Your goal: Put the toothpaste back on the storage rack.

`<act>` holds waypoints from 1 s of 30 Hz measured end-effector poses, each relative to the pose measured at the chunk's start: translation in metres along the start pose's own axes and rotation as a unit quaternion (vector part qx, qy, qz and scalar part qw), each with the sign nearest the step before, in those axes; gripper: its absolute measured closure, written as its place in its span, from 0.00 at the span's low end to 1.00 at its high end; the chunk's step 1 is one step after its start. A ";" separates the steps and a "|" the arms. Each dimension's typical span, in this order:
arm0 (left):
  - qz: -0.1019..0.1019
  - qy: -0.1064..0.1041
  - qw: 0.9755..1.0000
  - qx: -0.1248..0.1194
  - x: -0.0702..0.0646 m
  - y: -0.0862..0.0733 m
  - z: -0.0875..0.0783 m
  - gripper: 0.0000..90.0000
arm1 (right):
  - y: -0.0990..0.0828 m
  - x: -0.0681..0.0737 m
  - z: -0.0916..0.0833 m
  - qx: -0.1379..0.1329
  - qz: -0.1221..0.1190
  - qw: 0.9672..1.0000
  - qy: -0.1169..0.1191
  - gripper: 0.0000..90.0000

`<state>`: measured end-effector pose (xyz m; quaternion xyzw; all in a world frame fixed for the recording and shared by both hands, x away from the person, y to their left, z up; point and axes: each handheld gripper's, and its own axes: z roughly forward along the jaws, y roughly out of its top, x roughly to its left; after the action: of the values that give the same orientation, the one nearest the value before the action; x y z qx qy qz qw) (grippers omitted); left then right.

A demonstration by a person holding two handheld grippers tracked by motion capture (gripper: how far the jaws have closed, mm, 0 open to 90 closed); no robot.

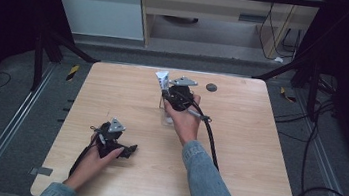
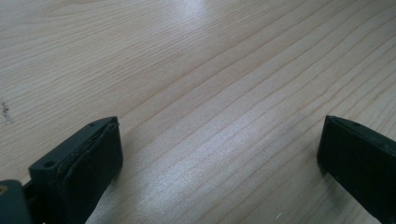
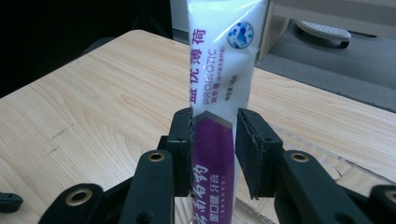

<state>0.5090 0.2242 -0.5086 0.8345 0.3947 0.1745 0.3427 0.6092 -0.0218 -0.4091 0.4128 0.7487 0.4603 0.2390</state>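
A white and purple tube [image 3: 219, 70] printed with "PROBIOTIC" stands upright between the jaws of my right gripper [image 3: 215, 126], which is shut on its lower purple part. In the high view the right gripper [image 1: 165, 93] holds the tube [image 1: 162, 80] at the far middle of the table, above a clear container [image 1: 166, 116]. My left gripper [image 1: 130, 149] rests low at the front left of the table. Its jaws stand wide apart over bare wood, so the left gripper [image 2: 219, 140] is open with nothing in it.
A wooden table [image 1: 253, 178] carries a small dark round disc [image 1: 211, 87] near its far edge. The clear container's rim [image 3: 303, 142] shows behind the right jaw. Cables trail from both grippers, and dark frame legs and floor cables surround the table.
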 end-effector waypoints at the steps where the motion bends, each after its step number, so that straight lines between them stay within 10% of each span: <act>1: 0.000 0.000 1.000 0.000 0.000 0.000 0.000 0.00 | 0.000 0.000 -0.001 0.001 0.000 1.000 0.000 0.75; 30: 0.001 -0.001 1.000 0.000 0.000 0.000 0.000 0.00 | 0.002 -0.015 -0.055 0.025 -0.009 1.000 -0.007 0.63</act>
<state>0.5091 0.2242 -0.5086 0.8349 0.3938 0.1741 0.3429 0.5777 -0.0610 -0.3828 0.4155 0.7620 0.4359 0.2381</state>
